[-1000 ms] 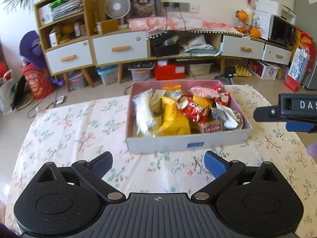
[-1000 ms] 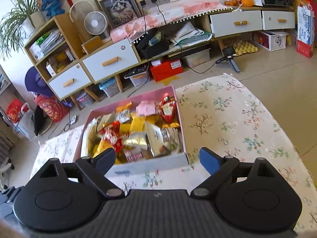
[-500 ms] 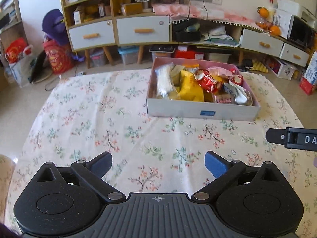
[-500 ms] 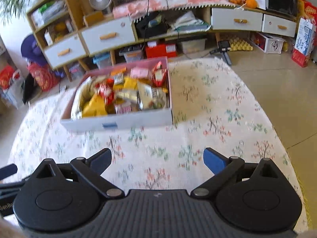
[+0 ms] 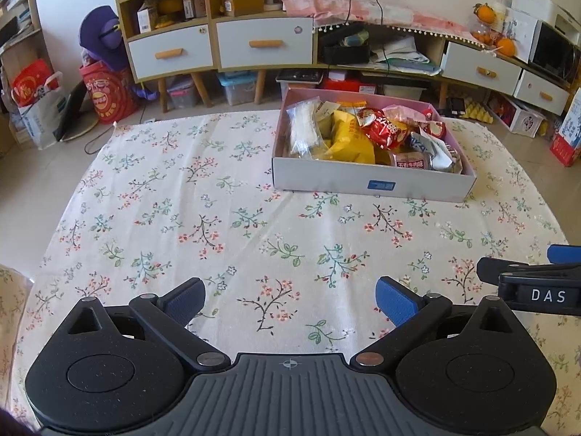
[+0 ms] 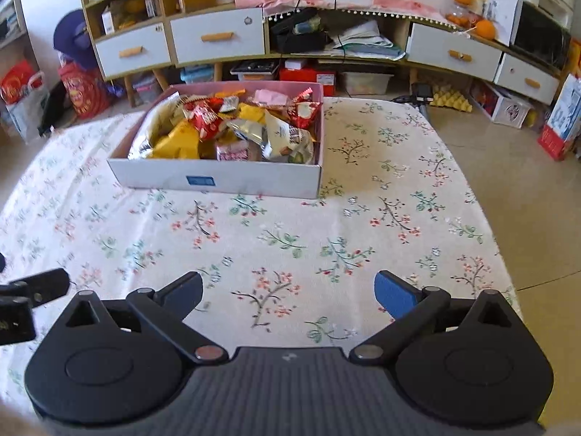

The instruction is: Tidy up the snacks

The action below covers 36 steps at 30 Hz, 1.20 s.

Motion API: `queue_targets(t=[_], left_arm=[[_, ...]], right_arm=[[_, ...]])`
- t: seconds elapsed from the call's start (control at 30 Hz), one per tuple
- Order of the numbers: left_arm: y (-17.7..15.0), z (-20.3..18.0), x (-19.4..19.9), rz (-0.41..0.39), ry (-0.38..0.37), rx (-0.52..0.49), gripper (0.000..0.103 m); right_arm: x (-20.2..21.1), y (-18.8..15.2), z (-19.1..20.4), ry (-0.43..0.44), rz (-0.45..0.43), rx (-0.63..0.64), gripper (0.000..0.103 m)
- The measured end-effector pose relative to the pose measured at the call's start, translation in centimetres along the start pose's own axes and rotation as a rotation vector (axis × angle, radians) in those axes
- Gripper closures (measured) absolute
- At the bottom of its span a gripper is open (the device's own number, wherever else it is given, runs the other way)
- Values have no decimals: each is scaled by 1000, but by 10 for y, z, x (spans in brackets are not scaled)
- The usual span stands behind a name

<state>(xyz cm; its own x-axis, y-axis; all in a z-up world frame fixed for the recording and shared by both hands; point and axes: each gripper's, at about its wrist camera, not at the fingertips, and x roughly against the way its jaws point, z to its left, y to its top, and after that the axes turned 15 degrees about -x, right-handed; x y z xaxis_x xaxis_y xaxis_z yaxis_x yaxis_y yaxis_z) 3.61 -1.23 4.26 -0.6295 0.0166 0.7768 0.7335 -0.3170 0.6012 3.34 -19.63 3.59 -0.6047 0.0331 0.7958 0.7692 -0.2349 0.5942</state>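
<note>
Now your left gripper is wide and empty, the right gripper opening, empty; the snacks sit in the box on the bench. Reach in from above, taking one top packet.

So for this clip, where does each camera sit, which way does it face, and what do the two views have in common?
Left wrist: sits on the left hand-held gripper, angled down across the floral tablecloth toward the snack box, ahead and to the right; its own fingers, spread and empty, show, plus the right hand-held gripper at the right edge.
Right wrist: sits on the right hand-held gripper, jaws opening and empty, facing the box ahead and to the left; the left hand-held gripper shows at the left edge.
Shared: the snack box, the tablecloth, the drawer cabinet.
</note>
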Motion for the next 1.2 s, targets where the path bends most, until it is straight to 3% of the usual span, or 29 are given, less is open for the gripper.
queue_targets(t=[1.2], left_arm=[[-5, -7, -6, 36, -45, 0, 2]], right_arm=[[4, 2, 2, 16, -3, -13, 0]])
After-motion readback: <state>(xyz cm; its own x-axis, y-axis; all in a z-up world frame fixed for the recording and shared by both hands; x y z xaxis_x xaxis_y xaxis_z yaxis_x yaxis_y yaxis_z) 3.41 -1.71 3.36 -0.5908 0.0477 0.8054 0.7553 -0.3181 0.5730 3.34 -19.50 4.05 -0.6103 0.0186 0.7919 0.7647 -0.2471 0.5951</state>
